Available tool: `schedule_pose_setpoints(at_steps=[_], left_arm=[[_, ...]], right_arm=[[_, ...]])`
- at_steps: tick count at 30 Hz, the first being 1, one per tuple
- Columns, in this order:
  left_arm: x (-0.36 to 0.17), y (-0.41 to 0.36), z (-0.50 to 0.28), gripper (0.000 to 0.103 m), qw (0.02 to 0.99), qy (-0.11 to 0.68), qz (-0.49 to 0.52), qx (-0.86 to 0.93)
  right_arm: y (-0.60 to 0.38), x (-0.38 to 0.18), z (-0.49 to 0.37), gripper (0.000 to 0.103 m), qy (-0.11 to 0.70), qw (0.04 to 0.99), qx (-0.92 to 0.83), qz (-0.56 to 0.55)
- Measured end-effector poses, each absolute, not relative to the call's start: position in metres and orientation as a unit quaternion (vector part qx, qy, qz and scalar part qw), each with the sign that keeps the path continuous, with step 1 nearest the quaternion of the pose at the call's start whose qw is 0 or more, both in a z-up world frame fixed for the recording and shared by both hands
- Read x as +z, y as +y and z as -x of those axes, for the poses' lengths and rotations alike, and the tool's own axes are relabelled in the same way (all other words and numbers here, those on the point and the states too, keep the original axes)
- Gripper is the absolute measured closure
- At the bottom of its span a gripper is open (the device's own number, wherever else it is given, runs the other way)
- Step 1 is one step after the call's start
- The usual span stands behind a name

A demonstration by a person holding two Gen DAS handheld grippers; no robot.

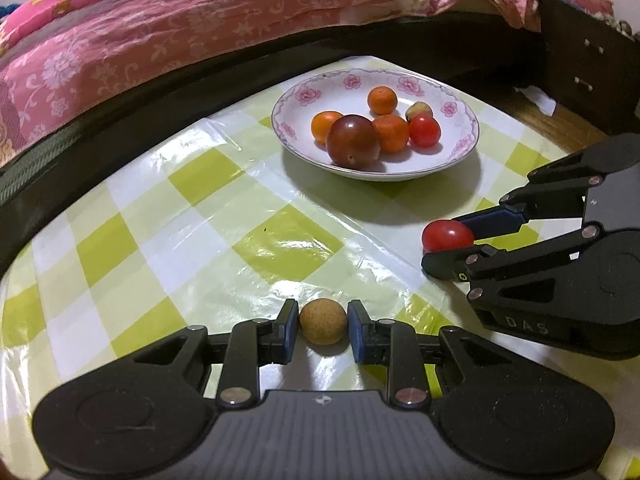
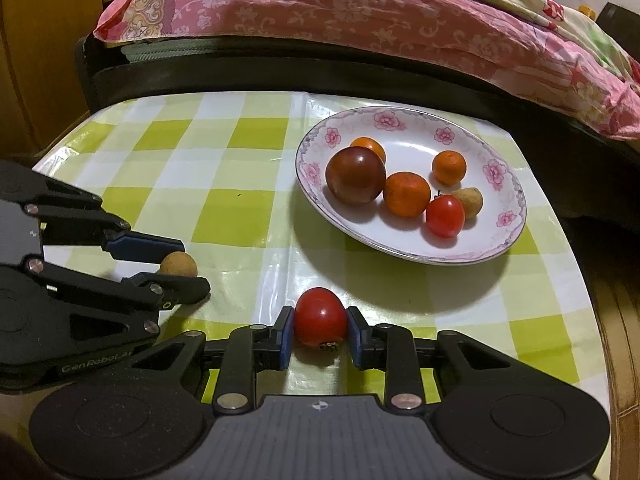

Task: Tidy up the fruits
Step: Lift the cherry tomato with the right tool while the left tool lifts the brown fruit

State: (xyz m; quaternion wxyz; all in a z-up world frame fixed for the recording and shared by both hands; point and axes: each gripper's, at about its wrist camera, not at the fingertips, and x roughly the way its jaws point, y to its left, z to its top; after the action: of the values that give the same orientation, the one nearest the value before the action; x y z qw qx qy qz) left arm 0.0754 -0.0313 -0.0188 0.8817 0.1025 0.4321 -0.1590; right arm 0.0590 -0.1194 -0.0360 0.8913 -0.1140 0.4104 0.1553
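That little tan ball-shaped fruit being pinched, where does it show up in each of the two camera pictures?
Left wrist view: tan fruit bottom centre, between the left gripper pads.
Right wrist view: tan fruit at left, in that same gripper.
Shared landmark: the flowered plate.

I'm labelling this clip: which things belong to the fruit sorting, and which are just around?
Job: small round tan fruit in left tool; red cherry tomato in right tool; floral white plate of fruit.
Around: green checked tablecloth; pink floral bedding.

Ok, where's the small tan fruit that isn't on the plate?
The tan fruit sits on the checked tablecloth, pinched by the left gripper, short of the plate.
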Motion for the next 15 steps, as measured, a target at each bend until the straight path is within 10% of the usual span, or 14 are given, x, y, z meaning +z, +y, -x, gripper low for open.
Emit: schedule_pose_setpoints(at_steps=[15], left_arm=[[-0.004,-0.029,-0.086,0.069,0.894,0.416,-0.083,-0.147]], right_arm=[[-0.127,-0.014,-0.061,0.080,0.396,0.902,0.152,0.079]])
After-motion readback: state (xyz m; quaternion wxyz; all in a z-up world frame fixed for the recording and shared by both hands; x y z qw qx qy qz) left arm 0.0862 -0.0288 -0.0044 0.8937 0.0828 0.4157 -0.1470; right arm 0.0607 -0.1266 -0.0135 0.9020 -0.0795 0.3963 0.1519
